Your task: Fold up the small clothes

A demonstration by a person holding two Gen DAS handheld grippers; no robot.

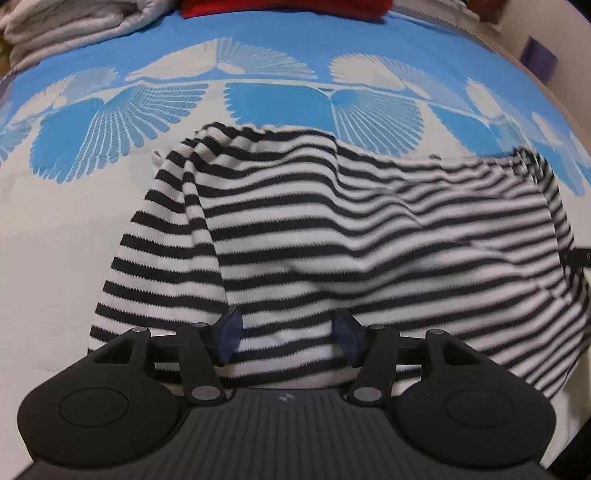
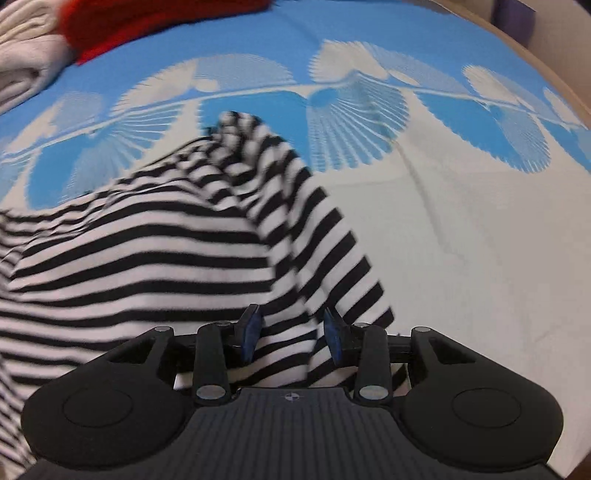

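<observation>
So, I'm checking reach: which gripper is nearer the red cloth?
Cannot tell. The red cloth lies far beyond both the left gripper and right gripper, past the striped garment.

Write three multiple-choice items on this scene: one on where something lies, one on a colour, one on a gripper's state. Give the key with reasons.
1. Where is the red cloth?
A. At the far edge of the bed, beyond the striped garment
B. Under the left gripper
C. Draped over the striped garment

2. What colours are the striped garment?
A. Blue and white
B. Black and white
C. Red and grey

3. How does the left gripper stand?
A. Shut on the red cloth
B. Out of view
C. Open, with striped fabric between its fingers

Key: 1 A, it lies at the top of the blue and white bedspread, past the garment. 2 B, the stripes are black on white. 3 C, its blue pads stand well apart over the cloth.
</observation>
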